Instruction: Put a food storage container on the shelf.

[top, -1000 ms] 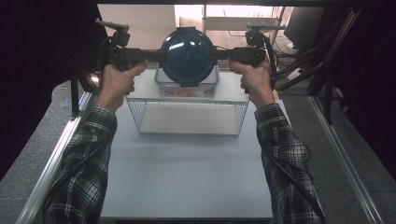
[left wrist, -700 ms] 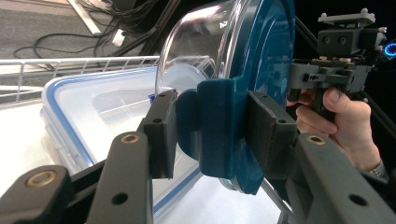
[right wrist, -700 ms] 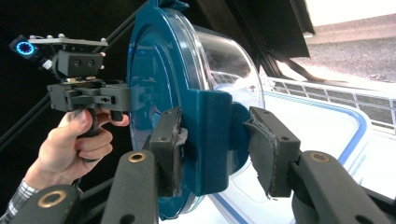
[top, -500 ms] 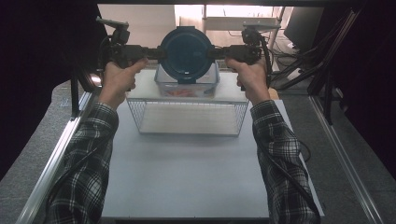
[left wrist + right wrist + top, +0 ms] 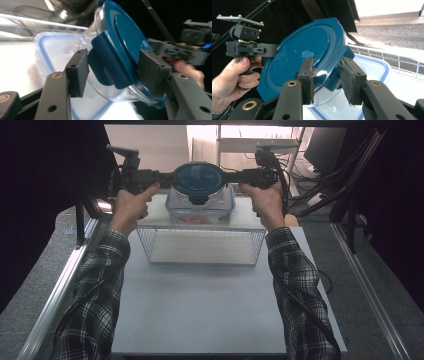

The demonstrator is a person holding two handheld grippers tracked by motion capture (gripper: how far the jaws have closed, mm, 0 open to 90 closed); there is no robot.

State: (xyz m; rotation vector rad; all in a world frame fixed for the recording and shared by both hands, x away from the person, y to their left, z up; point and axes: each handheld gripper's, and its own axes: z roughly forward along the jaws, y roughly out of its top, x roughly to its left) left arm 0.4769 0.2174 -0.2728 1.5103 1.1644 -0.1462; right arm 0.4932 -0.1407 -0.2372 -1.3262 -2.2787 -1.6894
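Note:
A round glass container (image 5: 200, 195) with a teal lid (image 5: 200, 179) hangs between my two grippers, right above a clear rectangular box (image 5: 200, 211) with a blue rim. My left gripper (image 5: 172, 179) holds the lid's side latch (image 5: 110, 67), one pad under the flap and one on the lid top; its jaws have just been opening, with the latch between them. From the other side my right gripper (image 5: 231, 176) is shut on the lid's rim and latch (image 5: 337, 72), its jaws having just closed further. The lid (image 5: 299, 50) stands tilted in both gripper views.
A wire basket (image 5: 200, 247) stands just in front of the rectangular box (image 5: 372, 67) on the white tabletop (image 5: 200, 310). Dark frame posts and cables line both sides and the back. The near half of the table is bare.
The round container has tipped from lid-toward-camera to more level. Both hands have stayed in nearly the same place.

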